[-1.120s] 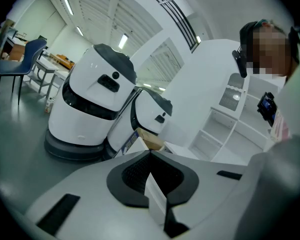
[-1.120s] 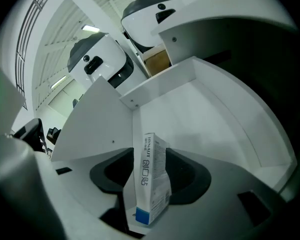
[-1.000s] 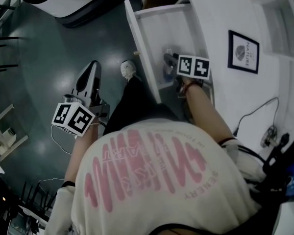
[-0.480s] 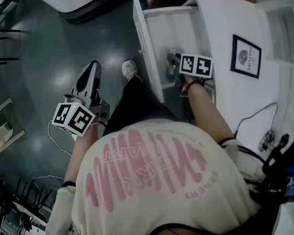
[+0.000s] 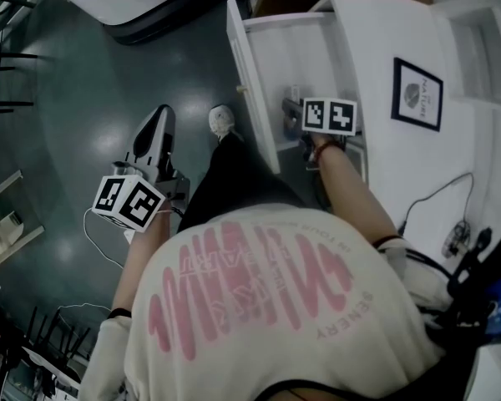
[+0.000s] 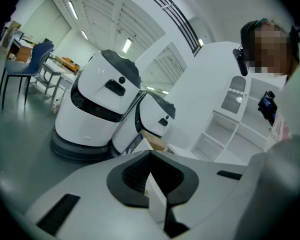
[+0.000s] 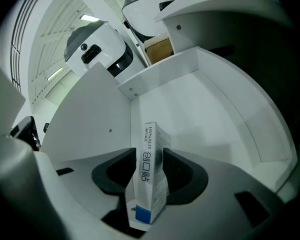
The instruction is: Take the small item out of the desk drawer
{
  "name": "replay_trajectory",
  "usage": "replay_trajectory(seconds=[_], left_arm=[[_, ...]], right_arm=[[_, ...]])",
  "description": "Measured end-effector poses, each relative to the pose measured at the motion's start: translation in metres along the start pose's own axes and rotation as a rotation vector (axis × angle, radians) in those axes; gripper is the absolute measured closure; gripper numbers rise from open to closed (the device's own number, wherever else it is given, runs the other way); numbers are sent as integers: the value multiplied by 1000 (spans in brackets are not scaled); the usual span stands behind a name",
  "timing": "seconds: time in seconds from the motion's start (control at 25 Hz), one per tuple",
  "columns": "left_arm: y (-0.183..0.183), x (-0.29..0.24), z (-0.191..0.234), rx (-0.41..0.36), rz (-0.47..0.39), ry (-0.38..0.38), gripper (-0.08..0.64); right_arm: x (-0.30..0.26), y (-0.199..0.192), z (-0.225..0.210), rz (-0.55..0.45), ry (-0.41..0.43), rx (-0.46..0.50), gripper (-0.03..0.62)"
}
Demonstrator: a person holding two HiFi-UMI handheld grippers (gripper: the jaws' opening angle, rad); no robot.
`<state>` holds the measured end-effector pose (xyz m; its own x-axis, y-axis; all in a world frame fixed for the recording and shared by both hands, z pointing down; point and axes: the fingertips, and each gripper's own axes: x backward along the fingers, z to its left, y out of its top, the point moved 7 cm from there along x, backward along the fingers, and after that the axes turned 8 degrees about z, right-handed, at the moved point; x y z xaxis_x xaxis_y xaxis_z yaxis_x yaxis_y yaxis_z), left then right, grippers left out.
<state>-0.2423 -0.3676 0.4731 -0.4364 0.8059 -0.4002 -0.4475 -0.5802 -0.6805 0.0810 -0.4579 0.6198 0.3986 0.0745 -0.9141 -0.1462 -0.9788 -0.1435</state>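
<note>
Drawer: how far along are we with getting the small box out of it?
Done: the drawer stands pulled open. In hand: the right claw is down inside it, the small box between its pads, though the jaws are opening slightly, so the grip looks unsettled. Left: lift the box clear; it is within the drawer walls now.
</note>
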Motion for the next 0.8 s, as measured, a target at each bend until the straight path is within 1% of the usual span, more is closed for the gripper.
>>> replay_trajectory(seconds=[0.12, 0.36, 0.6, 0.8], left_arm=[[-1, 1, -1, -6, 0, -8, 532], [-2, 2, -4, -2, -13, -18, 532], [-4, 3, -21, -23, -25, -54, 532], [-9, 5, -39, -22, 31, -53, 532]], right_arm=[[0, -2, -1, 5, -16, -8, 445], [7, -6, -6, -9, -21, -35, 472], [33, -8, -8, -91, -7, -36, 483], [68, -8, 5, -188, 13, 8, 485]])
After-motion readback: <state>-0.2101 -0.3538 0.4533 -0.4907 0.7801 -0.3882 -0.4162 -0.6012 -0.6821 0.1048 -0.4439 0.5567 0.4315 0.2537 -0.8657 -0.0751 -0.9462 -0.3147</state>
